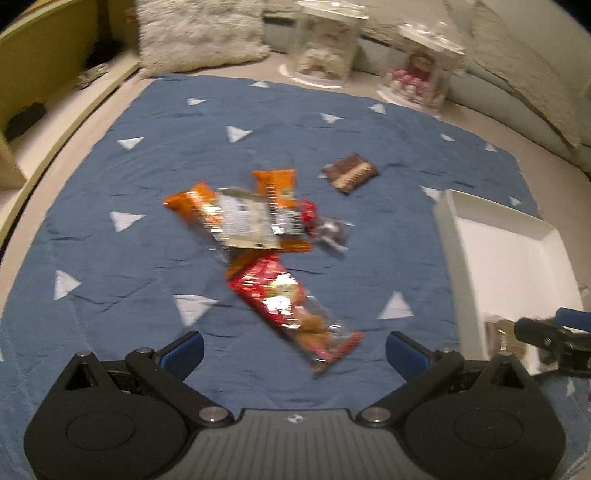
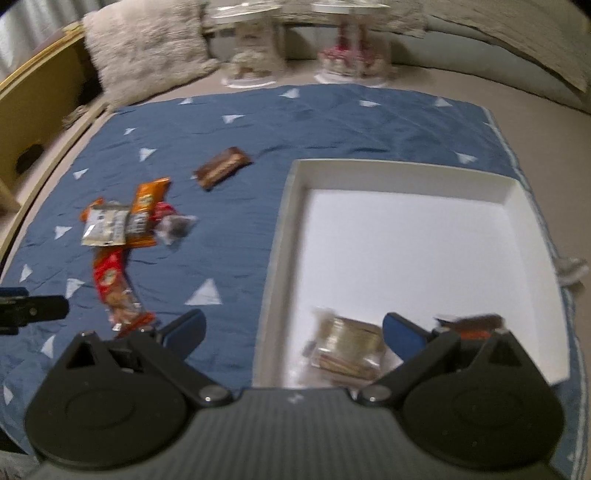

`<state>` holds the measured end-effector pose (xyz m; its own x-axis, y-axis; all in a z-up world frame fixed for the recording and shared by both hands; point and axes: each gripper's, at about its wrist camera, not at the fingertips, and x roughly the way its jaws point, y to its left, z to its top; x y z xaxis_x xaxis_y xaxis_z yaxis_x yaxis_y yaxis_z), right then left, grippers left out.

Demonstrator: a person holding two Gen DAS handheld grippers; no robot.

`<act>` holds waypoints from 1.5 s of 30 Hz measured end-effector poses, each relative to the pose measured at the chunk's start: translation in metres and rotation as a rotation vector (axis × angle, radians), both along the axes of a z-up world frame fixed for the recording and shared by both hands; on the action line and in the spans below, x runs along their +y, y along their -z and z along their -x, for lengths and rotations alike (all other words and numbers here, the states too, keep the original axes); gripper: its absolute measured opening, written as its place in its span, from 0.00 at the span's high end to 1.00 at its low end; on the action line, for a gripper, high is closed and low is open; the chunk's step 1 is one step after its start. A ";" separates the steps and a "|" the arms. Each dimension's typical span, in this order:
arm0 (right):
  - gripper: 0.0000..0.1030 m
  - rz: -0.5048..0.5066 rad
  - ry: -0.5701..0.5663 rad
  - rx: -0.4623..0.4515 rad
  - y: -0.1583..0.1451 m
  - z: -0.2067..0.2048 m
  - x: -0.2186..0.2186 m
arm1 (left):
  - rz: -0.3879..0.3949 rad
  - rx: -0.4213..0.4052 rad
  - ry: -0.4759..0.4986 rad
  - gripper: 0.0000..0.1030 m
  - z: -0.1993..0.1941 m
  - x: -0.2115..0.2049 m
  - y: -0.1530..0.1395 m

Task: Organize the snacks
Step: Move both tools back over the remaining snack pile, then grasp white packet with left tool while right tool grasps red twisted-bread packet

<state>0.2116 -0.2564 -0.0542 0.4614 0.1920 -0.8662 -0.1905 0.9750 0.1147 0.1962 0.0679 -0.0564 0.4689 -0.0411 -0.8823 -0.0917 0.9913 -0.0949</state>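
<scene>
A pile of snack packets lies on the blue cloth (image 1: pixel 110 258): a red bar (image 1: pixel 291 306), an orange bar (image 1: pixel 199 210), a silver packet (image 1: pixel 243 218), a small dark packet (image 1: pixel 332 232). A brown chocolate bar (image 1: pixel 351 172) lies apart behind them. My left gripper (image 1: pixel 295 350) is open and empty, just in front of the red bar. The white tray (image 2: pixel 291 221) holds a clear packet (image 2: pixel 347 350) and a dark snack (image 2: pixel 472 325) at its near end. My right gripper (image 2: pixel 291 332) is open and empty, straddling the tray's near left wall. The red bar also shows in the right wrist view (image 2: pixel 114 291).
Two clear domes with figurines (image 1: pixel 325 48) (image 1: pixel 421 74) and a fluffy pillow (image 1: pixel 199 33) stand behind the cloth. A wooden bed frame (image 1: pixel 33 74) runs along the left. A grey cushion (image 2: pixel 517 40) lies at the back right.
</scene>
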 end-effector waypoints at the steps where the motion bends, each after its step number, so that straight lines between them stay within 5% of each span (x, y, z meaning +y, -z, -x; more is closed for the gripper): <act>1: 0.00 -0.006 -0.016 -0.003 0.000 0.000 0.007 | -0.007 0.000 -0.015 0.00 -0.002 0.006 0.001; 16: 0.00 -0.089 -0.346 -0.165 0.024 -0.009 0.107 | 0.061 -0.022 -0.181 0.00 -0.055 0.050 0.020; 25: 0.00 -0.105 -0.459 -0.115 0.056 -0.023 0.136 | 0.069 -0.040 -0.234 0.00 -0.086 0.042 0.036; 27: 0.00 -0.111 -0.449 -0.104 0.060 -0.026 0.137 | 0.056 -0.073 -0.225 0.07 -0.091 0.040 0.035; 29: 0.00 -0.122 -0.465 -0.092 0.064 -0.027 0.136 | 0.055 -0.072 -0.207 0.25 -0.097 0.040 0.037; 36: 0.07 -0.202 -0.502 0.008 0.077 -0.036 0.142 | 0.111 -0.029 -0.235 0.49 -0.105 0.046 0.051; 41: 0.12 -0.158 -0.556 0.032 0.085 -0.024 0.161 | 0.050 0.006 -0.227 0.87 -0.105 0.043 0.058; 45: 0.30 -0.084 -0.599 0.053 0.091 -0.014 0.173 | 0.042 0.034 -0.215 0.92 -0.103 0.045 0.061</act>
